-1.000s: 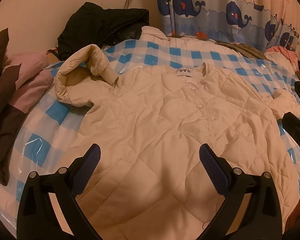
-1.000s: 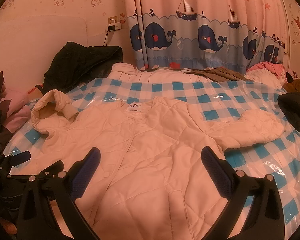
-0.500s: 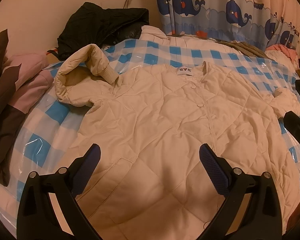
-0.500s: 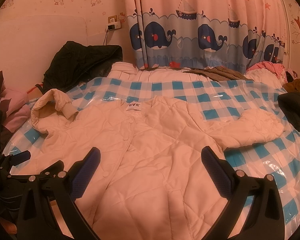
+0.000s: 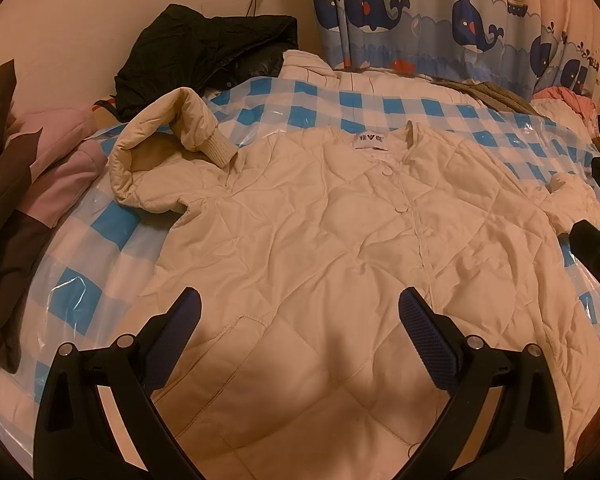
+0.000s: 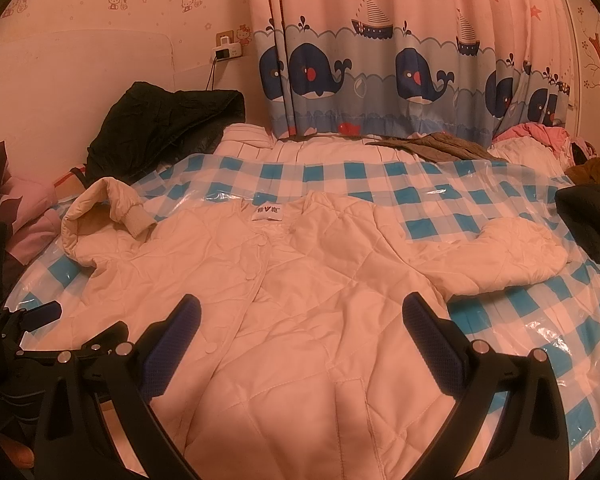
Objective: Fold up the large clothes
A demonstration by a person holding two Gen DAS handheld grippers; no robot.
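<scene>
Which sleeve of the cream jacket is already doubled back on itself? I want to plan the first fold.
The sleeve on the left gripper's side: it loops over, ribbed cuff resting by the shoulder. The other sleeve lies stretched out sideways.

The cream jacket's hem runs off both views' bottom edges.

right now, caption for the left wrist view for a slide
Open left gripper above a cream quilted jacket spread on a blue checked sheet, one sleeve folded back.
</scene>
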